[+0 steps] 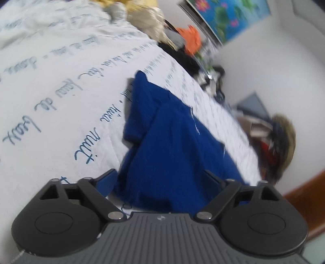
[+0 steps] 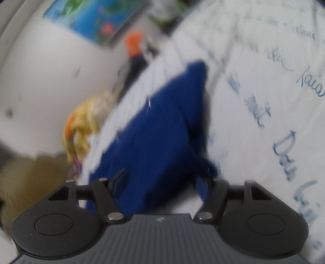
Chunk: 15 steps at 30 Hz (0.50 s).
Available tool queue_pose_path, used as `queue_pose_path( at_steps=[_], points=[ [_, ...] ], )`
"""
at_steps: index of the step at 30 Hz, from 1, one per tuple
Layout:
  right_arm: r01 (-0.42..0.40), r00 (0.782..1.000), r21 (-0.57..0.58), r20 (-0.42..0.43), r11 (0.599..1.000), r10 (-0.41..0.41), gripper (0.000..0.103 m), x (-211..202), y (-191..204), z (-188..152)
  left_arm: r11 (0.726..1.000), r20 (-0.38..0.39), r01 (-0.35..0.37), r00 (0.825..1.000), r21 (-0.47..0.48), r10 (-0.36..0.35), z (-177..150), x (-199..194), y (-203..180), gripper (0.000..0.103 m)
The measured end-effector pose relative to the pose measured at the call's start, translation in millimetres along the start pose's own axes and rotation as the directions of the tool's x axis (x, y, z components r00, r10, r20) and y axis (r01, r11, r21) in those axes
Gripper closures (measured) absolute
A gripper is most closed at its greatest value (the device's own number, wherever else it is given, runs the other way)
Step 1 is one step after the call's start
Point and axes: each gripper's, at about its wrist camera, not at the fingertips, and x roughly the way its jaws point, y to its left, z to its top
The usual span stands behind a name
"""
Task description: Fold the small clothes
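I counted one blue garment (image 1: 162,142) on one script-printed sheet (image 1: 50,81), one orange cloth (image 1: 190,38), one yellow cloth heap (image 2: 83,126), one poster (image 1: 229,18), two grippers

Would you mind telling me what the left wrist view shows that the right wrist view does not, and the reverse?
Only the left wrist view shows a fur-trimmed dark bundle past the bed's far edge and a strip of brown wood.

Only the right wrist view shows a yellow bundle of cloth hanging beside the bed.

Both show the blue garment lying on the white sheet with handwriting print, an orange item, and the colourful picture on the wall. The left gripper and right gripper each have fingers spread over the garment.
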Motion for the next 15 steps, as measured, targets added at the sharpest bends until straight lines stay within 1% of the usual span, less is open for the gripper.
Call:
queue_pose_path(
  at_steps=[2, 3, 4, 5, 6, 8, 10, 15],
  points=[
    [0.013, 1.0, -0.01, 0.022, 1.0, -0.013, 0.036, 6, 1, 2, 1.0, 0.005, -0.008, 1.0, -0.028, 0.008, 2, 1, 2, 0.046],
    [0.025, 0.999, -0.023, 0.025, 0.999, -0.025, 0.038, 10, 4, 2, 0.999, -0.012, -0.017, 1.0, -0.032, 0.016, 2, 4, 2, 0.073],
    [0.042, 0.999, -0.036, 0.018, 0.998, -0.041, 0.058, 14, 6, 2, 0.999, -0.039, -0.032, 0.999, -0.038, 0.03, 2, 8, 2, 0.098],
    [0.07, 0.998, -0.046, 0.011, 0.997, -0.07, 0.093, 18, 7, 3, 0.998, -0.058, -0.051, 0.997, -0.04, 0.049, 0, 10, 2, 0.097],
    [0.103, 0.995, -0.046, 0.001, 0.994, -0.103, 0.094, 23, 5, 3, 0.998, -0.048, -0.056, 0.997, -0.038, 0.054, -2, 9, 2, 0.098],
    [0.101, 0.995, -0.029, 0.018, 0.994, -0.101, 0.095, 18, 0, 3, 0.996, -0.021, -0.087, 0.996, 0.009, 0.087, -4, 1, -7, 0.098],
    [0.123, 0.991, -0.056, 0.052, 0.991, -0.12, 0.096, 5, 2, 2, 0.993, -0.004, -0.107, 0.994, 0.058, 0.107, -6, -9, -17, 0.098],
    [0.141, 0.988, -0.116, 0.072, 0.983, -0.134, 0.098, -33, 13, -3, 0.99, -0.037, -0.102, 0.994, 0.095, 0.106, -13, -30, -33, 0.098]
  ],
)
